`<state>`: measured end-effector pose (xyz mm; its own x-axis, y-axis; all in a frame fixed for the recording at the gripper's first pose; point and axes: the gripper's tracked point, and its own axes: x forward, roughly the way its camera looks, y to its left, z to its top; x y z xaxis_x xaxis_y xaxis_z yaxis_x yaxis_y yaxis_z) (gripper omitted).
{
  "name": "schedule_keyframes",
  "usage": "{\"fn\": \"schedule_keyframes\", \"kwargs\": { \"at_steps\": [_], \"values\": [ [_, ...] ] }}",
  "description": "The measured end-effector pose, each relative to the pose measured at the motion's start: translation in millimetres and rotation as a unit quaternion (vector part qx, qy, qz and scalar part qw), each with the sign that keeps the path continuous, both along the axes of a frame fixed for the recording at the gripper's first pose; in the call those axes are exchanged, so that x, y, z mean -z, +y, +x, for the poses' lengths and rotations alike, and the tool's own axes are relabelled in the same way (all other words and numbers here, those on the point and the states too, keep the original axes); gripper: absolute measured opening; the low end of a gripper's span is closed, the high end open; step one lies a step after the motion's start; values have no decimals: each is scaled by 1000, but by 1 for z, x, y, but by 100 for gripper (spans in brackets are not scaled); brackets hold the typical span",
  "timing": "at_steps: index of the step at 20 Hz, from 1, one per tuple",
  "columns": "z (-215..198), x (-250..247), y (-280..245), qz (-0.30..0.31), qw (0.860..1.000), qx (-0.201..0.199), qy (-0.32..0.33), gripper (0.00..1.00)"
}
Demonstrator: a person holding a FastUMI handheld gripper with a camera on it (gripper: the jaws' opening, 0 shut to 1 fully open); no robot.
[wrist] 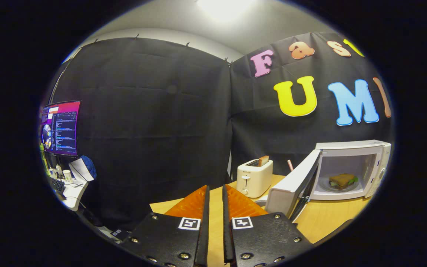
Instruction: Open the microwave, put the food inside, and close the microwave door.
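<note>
A white microwave (354, 168) stands on the wooden table (324, 218), beyond my fingers and to their right. Its door (295, 185) hangs wide open, swung out toward me. Inside, a sandwich (342, 180) lies on a plate on the turntable. My gripper (215, 189) is held above the table's left part, well short of the door. Its fingers are nearly together with a narrow gap, and nothing is between them.
A white toaster (254, 178) with a slice of bread sticking up stands just ahead of my fingers, left of the microwave door. Far to the left, a desk (70, 191) carries a lit monitor (60, 128), a keyboard and cups.
</note>
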<state>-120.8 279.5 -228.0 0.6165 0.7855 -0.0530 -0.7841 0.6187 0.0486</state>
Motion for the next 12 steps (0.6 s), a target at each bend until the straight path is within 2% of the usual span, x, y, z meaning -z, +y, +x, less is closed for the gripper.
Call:
{"fn": "schedule_keyframes", "kwargs": {
  "at_steps": [3,8,10,12],
  "values": [
    [9,41,9,-32,999,8,-6,15],
    [42,63,3,-45,998,39,0,15],
    [39,63,0,-42,999,33,5,5],
    [38,61,-12,-51,998,44,-9,5]
  ]
}}
